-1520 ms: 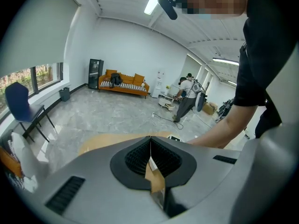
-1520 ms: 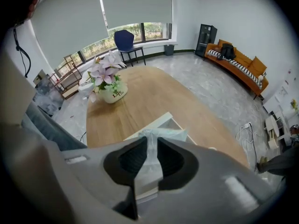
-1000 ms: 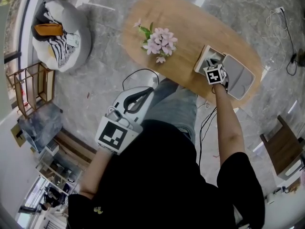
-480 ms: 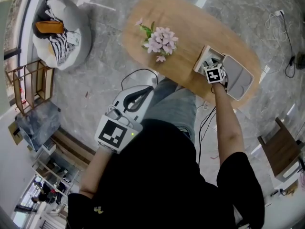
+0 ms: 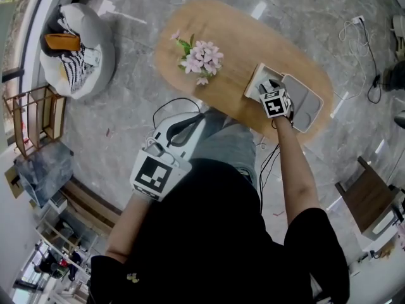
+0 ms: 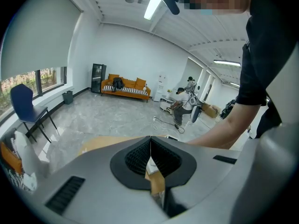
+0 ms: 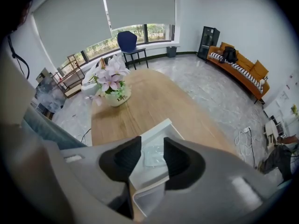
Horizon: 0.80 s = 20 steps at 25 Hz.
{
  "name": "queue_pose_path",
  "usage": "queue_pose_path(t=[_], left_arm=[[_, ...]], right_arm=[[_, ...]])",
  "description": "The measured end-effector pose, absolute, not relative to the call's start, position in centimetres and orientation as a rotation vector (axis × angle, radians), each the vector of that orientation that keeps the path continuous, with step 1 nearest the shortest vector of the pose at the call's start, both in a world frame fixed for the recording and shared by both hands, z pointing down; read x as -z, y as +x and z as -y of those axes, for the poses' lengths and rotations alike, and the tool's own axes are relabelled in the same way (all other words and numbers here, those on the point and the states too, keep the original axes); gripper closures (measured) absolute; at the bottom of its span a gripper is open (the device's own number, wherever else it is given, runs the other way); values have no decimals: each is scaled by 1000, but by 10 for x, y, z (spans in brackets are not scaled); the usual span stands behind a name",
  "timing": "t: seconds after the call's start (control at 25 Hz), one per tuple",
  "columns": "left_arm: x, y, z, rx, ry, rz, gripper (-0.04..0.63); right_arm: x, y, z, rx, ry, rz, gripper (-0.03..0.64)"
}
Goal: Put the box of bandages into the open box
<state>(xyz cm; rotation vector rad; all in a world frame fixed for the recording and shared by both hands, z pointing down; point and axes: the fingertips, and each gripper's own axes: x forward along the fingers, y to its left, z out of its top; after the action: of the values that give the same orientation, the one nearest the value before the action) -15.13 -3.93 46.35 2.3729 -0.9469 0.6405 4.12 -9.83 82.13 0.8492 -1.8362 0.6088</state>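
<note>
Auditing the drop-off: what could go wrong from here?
The jaws of the right gripper are closing with the box of bandages lying between them, unpressed, inside the open box; lifting out, they might catch it. The open box sits near the table edge; a bump could shift it.

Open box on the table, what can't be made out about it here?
Head view: the right gripper, jaws closing on nothing, covers the inside of the open box.
Right gripper view: the pale packet in the box is too blurred to identify; the jaws hide the box's near edge.
</note>
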Motion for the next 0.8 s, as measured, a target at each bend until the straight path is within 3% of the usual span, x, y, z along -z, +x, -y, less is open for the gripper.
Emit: queue_pose_path(t=[0.44,0.8], left_arm=[[-438,-105,30,-624,2530,904,584],[-425,-68,23,-559,2564,886,584]], right_arm=[[-726,60,75,-542,916,1954,611],[-639,83,56,-526,1072,2063,618]])
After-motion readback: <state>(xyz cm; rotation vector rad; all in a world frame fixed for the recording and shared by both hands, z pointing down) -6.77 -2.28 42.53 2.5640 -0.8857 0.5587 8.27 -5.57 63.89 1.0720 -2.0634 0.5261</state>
